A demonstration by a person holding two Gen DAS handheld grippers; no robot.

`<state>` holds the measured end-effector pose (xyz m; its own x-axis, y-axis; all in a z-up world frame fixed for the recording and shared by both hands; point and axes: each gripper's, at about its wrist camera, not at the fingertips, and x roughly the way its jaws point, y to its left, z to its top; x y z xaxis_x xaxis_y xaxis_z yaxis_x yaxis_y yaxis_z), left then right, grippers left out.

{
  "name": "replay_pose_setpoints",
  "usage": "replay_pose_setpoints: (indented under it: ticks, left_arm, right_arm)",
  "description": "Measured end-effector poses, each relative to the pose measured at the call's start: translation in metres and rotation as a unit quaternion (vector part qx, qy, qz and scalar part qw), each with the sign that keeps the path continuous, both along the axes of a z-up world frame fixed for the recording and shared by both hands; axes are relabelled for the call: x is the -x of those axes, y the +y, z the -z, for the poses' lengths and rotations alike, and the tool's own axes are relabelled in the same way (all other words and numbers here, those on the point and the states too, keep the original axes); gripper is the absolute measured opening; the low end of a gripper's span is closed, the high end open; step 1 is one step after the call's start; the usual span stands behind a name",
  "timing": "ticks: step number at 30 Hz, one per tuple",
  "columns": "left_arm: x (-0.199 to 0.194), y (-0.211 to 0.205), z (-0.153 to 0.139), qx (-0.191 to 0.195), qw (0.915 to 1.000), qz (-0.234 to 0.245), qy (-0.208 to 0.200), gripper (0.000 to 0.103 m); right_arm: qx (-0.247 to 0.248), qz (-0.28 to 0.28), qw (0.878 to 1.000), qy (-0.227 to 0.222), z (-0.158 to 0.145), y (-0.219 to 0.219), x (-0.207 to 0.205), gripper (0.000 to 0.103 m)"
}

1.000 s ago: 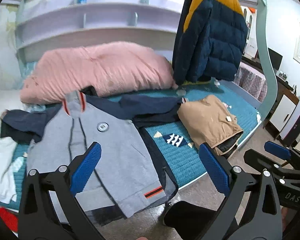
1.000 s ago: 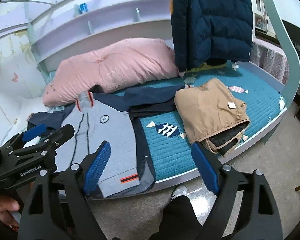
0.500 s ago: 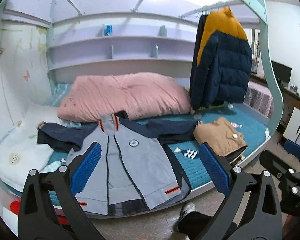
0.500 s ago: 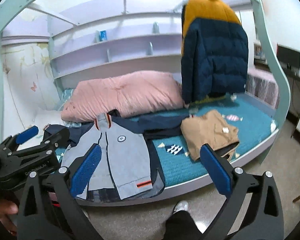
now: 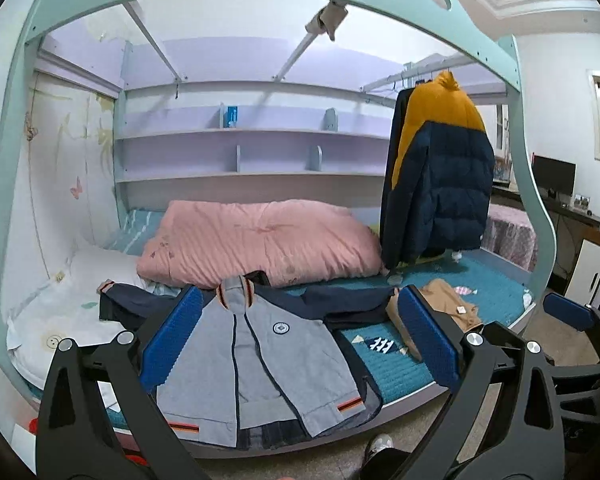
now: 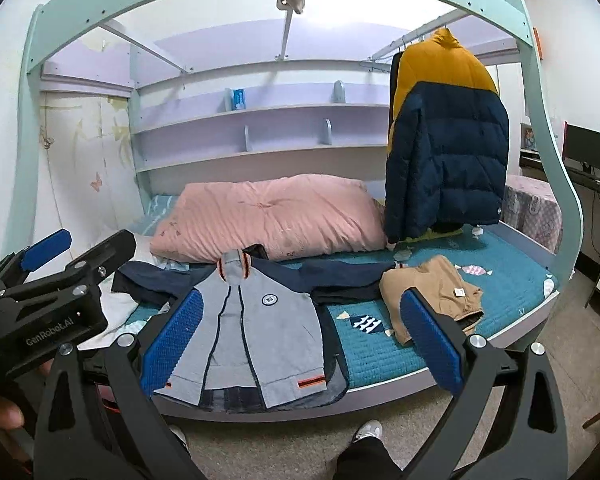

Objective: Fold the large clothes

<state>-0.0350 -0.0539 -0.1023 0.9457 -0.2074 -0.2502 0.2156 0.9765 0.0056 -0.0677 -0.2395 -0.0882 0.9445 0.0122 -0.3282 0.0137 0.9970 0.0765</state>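
Observation:
A grey and navy jacket (image 5: 268,356) lies spread flat, front up, on the teal bed (image 5: 396,372), sleeves out to both sides, hem at the front edge. It also shows in the right wrist view (image 6: 252,328). My left gripper (image 5: 300,340) is open and empty, held back from the bed above the floor. My right gripper (image 6: 300,334) is open and empty too, also back from the bed. The left gripper shows at the left of the right wrist view (image 6: 44,280).
A folded tan garment (image 6: 432,296) lies on the bed right of the jacket. A pink quilt (image 6: 268,216) lies behind it. A yellow and navy puffer jacket (image 6: 444,136) hangs at the right. The bunk frame (image 6: 548,120) arches overhead. A white pillow (image 5: 60,316) lies left.
Both grippers have pulled back and up from the bed, so the jacket looks smaller and the whole bunk frame is in view. Both stay open. The jacket has not moved.

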Motion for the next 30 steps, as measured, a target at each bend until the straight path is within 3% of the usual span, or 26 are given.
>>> replay_pose_setpoints:
  ticks: [30]
  left_arm:
    - [0.018, 0.015, -0.005, -0.006, 0.9999, -0.010, -0.013, 0.098]
  right_arm:
    - [-0.002, 0.004, 1.000, -0.014, -0.008, 0.014, 0.018, 0.095]
